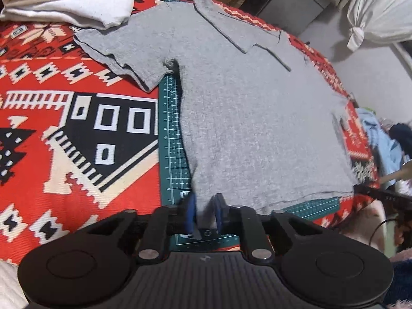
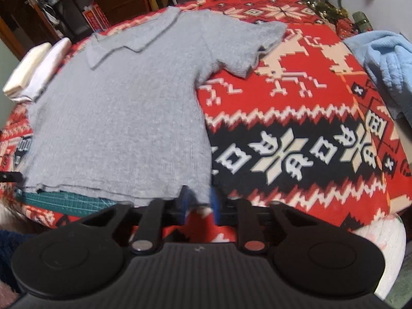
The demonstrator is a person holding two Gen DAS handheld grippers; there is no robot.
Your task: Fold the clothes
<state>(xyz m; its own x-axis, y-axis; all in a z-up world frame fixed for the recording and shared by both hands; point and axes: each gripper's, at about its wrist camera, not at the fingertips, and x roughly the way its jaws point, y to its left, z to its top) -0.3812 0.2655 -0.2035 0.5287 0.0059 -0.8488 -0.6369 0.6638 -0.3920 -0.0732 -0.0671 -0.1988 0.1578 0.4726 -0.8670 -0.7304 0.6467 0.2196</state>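
The left tool (image 1: 205, 215) and right tool (image 2: 198, 204) each grasp the hem of the grey polo shirt (image 1: 247, 118), spread ahead over a green cutting mat (image 1: 171, 128) and patterned red blanket (image 2: 296, 134).

The left gripper (image 1: 204, 212) is reaching forward low over the surface, its two blue-padded fingers (image 1: 191, 213) standing close together with the near left hem corner of the grey polo shirt (image 1: 252, 118) pinched between them. The right gripper (image 2: 199, 206) is sitting level in the same low pose, its blue fingers (image 2: 213, 204) narrowed on the shirt's near right hem corner. Each gripper's black linkage arms are angling inward toward the fingers, and both are pointing along the shirt toward the collar
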